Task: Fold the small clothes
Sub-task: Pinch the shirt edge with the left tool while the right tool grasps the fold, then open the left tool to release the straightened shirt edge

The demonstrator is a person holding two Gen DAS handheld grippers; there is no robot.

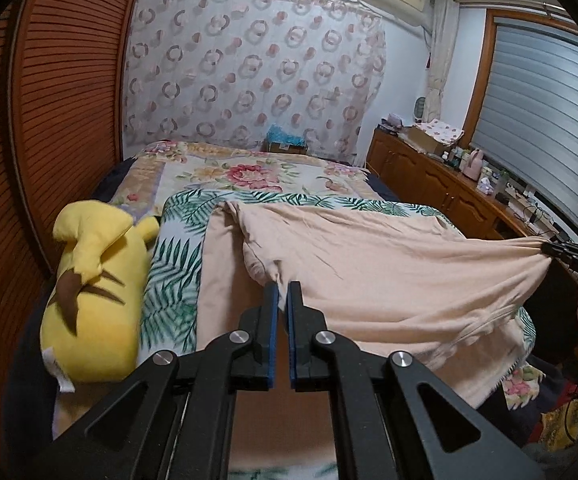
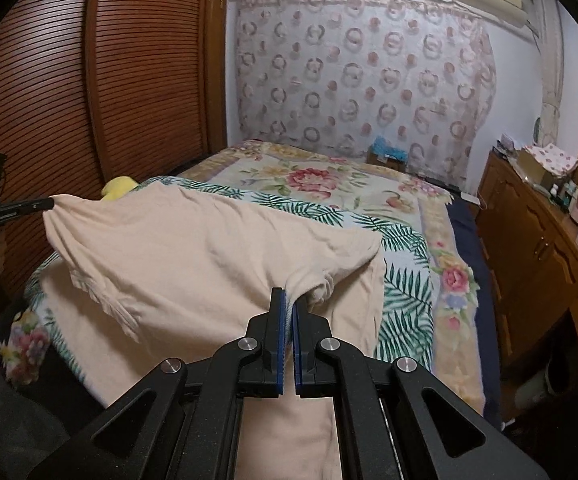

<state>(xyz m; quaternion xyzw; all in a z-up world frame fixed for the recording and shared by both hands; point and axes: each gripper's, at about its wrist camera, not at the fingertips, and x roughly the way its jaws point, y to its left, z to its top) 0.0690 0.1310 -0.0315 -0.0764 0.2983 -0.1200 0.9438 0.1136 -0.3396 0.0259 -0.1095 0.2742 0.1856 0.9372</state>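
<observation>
A peach-coloured small shirt (image 1: 369, 264) is held stretched above the bed, its far part resting on a peach cloth (image 1: 221, 280). My left gripper (image 1: 283, 285) is shut on one corner of the shirt. My right gripper (image 2: 290, 293) is shut on the other corner; it also shows at the right edge of the left wrist view (image 1: 547, 249). The shirt (image 2: 193, 256) hangs between both grippers, a sleeve drooping at its lower edge. The left gripper shows at the left of the right wrist view (image 2: 51, 203).
The bed carries a palm-leaf sheet (image 2: 405, 288) over a floral blanket (image 2: 329, 180). A yellow plush toy (image 1: 93, 296) lies along the bed's left edge by the slatted wooden wardrobe (image 1: 49, 120). A wooden dresser (image 2: 537, 256) with clutter stands at the right.
</observation>
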